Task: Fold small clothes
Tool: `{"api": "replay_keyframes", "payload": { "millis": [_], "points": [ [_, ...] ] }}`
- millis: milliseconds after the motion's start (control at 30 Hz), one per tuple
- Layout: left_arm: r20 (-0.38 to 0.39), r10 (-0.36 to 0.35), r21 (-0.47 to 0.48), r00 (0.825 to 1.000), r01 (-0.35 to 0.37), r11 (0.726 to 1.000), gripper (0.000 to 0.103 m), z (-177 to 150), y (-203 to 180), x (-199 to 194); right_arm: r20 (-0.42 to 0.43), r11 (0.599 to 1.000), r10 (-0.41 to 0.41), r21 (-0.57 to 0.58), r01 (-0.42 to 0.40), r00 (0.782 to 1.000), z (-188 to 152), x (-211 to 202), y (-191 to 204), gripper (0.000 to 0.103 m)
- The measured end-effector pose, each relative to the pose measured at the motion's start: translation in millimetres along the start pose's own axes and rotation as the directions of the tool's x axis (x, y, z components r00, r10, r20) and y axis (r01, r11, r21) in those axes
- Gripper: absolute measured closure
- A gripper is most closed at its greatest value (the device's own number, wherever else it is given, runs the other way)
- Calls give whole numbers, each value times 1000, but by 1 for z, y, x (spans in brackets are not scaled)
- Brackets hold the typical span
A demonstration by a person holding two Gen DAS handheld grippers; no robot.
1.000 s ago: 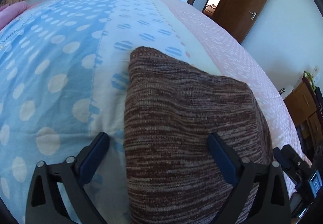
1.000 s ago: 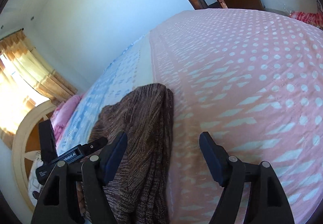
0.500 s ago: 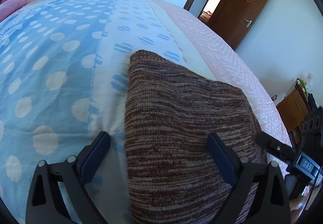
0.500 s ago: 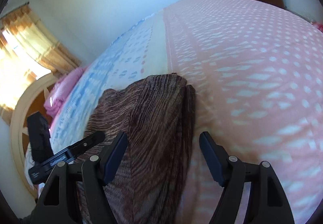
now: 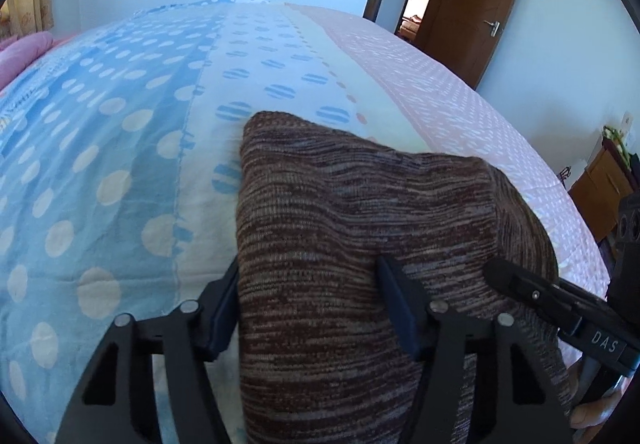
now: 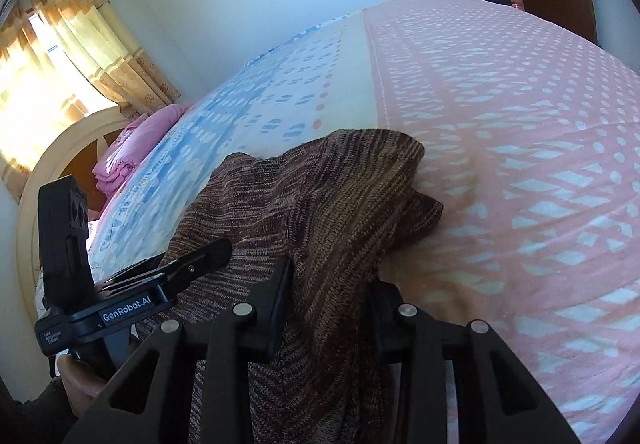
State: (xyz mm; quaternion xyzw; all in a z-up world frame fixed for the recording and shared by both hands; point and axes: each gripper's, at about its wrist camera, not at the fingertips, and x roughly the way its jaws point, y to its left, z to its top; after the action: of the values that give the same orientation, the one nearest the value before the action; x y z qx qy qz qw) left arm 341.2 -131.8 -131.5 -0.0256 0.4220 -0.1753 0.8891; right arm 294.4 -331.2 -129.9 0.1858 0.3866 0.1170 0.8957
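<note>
A brown striped knit garment (image 5: 340, 204) lies on the bed, its near edge towards me. My left gripper (image 5: 310, 304) straddles its left near corner. One pad touches the garment's left edge, the other digs into the knit, and the jaws are closing. My right gripper (image 6: 332, 304) is closing on the right side of the garment (image 6: 320, 196), where the cloth bunches up between the pads. Each view also catches the other gripper: the right one (image 5: 560, 304) and the left one (image 6: 120, 296), with a person's hand under each.
The bed sheet (image 5: 120, 124) is blue with dots on the left, cream in the middle and pink (image 6: 520, 124) on the right. A pink blanket (image 6: 132, 148) lies by the arched headboard (image 6: 52, 148). A brown door (image 5: 480, 4) and a wooden cabinet (image 5: 600, 184) stand to the right.
Both grippers' jaws have narrowed onto the garment. The right gripper has slid left over the garment's edge, and the cloth there now bunches up. The left gripper has kept its place.
</note>
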Motion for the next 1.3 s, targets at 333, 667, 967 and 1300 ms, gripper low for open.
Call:
{"api": "replay_keyframes", "payload": {
  "millis": [333,667,967,1300],
  "points": [
    [3,-2,-1,1000,2,1000,41,1,1,2,15,999,-22,-27,23,1000,-1,-2,8,74],
    [-1,-14,-20,1000,14,1000,37,2,4,5,26,999,-32,-43,33,999,-2,-4,9,76],
    [12,-35,-42,999,35,998,44,2,8,5,4,1000,-5,-11,5,1000,-1,-2,3,70],
    [49,-104,-94,993,109,990,70,0,18,-8,79,975,-151,-151,162,985,-3,-23,54,81]
  ]
}}
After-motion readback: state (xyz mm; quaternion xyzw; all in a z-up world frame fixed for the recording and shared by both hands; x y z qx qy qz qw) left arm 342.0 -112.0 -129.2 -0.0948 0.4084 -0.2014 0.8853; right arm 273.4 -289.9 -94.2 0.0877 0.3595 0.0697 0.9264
